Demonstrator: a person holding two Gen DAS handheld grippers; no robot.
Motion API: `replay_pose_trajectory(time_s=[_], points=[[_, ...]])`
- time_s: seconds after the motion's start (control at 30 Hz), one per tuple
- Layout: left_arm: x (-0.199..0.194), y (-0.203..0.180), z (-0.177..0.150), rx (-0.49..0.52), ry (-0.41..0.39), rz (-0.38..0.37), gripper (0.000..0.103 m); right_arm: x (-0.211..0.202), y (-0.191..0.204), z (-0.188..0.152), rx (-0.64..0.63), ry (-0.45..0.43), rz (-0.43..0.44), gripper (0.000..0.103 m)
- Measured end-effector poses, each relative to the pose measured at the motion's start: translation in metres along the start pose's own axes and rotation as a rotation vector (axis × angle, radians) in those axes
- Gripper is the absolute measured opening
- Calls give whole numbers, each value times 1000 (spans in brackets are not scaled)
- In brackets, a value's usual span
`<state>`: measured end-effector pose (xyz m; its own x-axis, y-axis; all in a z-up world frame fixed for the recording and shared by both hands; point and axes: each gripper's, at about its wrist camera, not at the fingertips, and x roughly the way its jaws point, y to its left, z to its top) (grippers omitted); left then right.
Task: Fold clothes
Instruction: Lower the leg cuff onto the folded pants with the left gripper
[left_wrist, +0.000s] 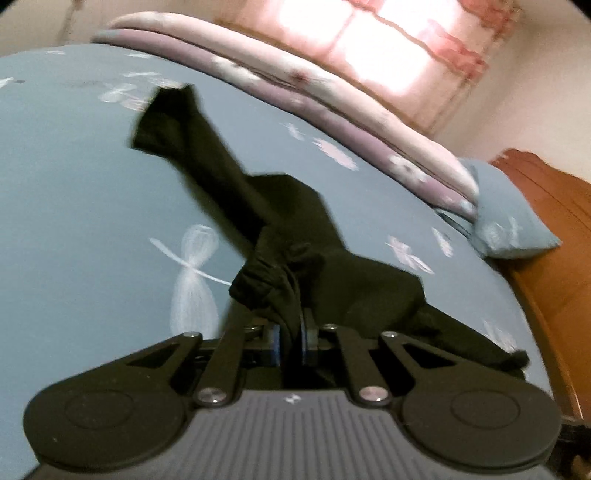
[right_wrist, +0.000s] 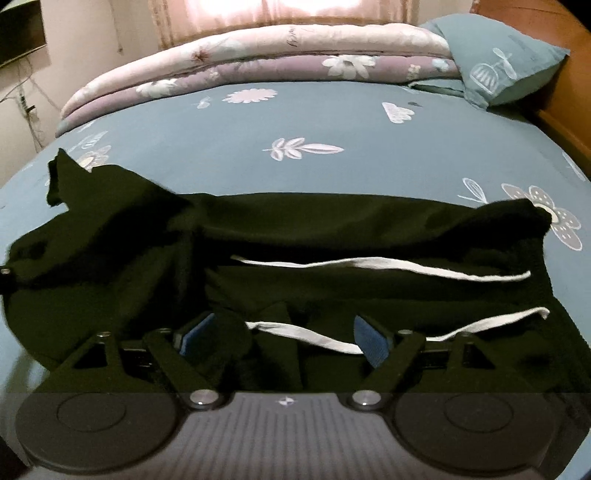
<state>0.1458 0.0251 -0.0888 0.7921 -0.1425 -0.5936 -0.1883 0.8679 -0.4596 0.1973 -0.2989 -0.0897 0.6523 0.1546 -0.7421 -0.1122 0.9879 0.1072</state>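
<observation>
The black garment (right_wrist: 295, 229) lies spread across the bed (right_wrist: 332, 122). The left gripper (left_wrist: 291, 332) pinches a bunched fold, perhaps a sleeve, lifting it; the right gripper (right_wrist: 284, 332) hangs spread over the white drawstrings (right_wrist: 369, 266). Next: carry the fold across and lay it flat.

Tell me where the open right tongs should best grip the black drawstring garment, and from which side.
Probably the bunched waistband edge of the black drawstring garment nearest the right tongs, coming down from above. There the cloth lies in raised folds between the two white drawstrings, already between the spread pads. The left tongs already pinch a gathered end, so this mirrors that hold.
</observation>
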Motion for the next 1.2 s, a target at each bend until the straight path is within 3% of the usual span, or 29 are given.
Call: replay_pose_trajectory(time_s=[0.63, 0.93, 1.2], points=[[-26, 95, 35, -69, -59, 418, 7, 8, 0, -4, -8, 36, -58, 85], [-48, 120, 44, -96, -103, 527, 7, 3, -6, -2, 4, 27, -57, 85], [-58, 137, 43, -126, -96, 574, 7, -9, -23, 1, 50, -7, -91, 89]])
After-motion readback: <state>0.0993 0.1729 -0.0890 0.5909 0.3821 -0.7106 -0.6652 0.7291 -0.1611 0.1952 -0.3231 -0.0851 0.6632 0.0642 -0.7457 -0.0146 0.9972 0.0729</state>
